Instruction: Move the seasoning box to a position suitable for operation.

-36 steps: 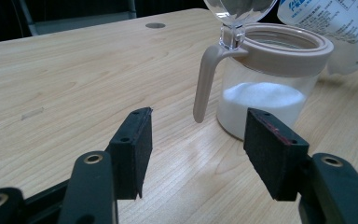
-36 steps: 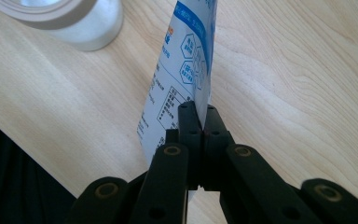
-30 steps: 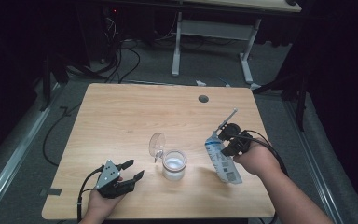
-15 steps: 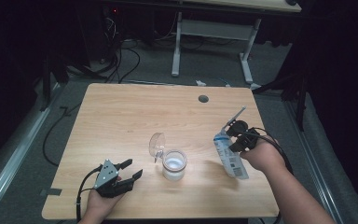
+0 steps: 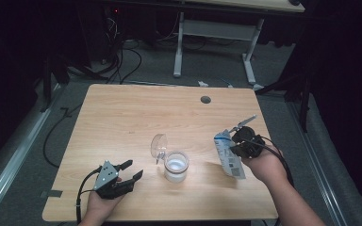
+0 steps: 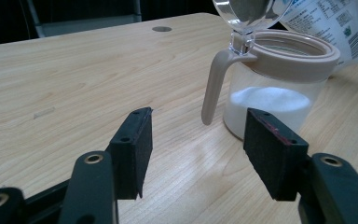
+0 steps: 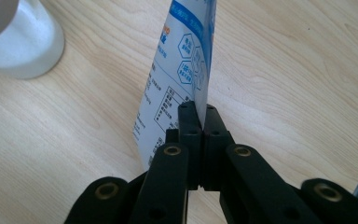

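Wooden table (image 5: 122,122) bears a lidded jar (image 5: 176,165); right gripper (image 7: 199,109) clamps the pouch (image 7: 179,70) edge, jaws closed. Left gripper (image 6: 196,140) rests agape, empty, just before the jar.

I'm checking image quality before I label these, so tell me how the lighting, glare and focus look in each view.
High view: the table is lit, its surroundings near black, and the bag looks slightly soft. Left gripper view: sharp on the jar, pale sheen on the wood ahead of the left gripper. Right gripper view: bright, even light, the right gripper crisp, the jar blurred at the corner.
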The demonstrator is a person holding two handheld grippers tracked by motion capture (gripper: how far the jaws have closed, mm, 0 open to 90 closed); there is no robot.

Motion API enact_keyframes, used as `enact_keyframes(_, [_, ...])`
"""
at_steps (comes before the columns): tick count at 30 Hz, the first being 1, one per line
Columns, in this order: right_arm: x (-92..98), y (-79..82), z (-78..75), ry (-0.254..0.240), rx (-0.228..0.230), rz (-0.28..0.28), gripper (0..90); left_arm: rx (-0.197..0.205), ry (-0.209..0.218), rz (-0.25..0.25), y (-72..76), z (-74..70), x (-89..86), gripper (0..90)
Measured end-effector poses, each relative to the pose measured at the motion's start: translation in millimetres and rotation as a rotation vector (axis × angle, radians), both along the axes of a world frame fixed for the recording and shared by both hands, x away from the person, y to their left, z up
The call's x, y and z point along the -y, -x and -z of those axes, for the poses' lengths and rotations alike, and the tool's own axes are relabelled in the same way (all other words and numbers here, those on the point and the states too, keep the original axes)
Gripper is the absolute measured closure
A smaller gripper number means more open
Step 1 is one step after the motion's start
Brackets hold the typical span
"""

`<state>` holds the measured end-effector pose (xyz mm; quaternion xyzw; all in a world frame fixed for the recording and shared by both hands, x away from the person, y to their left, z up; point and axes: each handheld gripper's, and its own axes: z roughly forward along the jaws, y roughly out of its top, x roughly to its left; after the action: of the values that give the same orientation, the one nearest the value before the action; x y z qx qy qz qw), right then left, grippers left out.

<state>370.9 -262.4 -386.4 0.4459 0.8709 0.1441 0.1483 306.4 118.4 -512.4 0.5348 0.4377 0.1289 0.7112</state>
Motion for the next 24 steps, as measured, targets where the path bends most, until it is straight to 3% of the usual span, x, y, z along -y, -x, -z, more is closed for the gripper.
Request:
enact_keyframes(10, [8.7, 17.5, 8.5, -0.091, 0.108, 0.021, 89.8, -0.015, -0.008, -0.036, -4.6, 1.7, -4.3, 43.5])
enact_keyframes(15, [13.0, 25.0, 12.2, -0.117, 0.151, 0.028, 89.7, -0.025, 0.007, -0.056, -8.1, 1.0, -9.0, 44.1])
enact_keyframes(24, [22.2, 40.3, 19.7, -0.198, 0.221, 0.057, 89.7, -0.099, 0.027, -0.097, -23.7, 7.8, -24.7, 46.1])
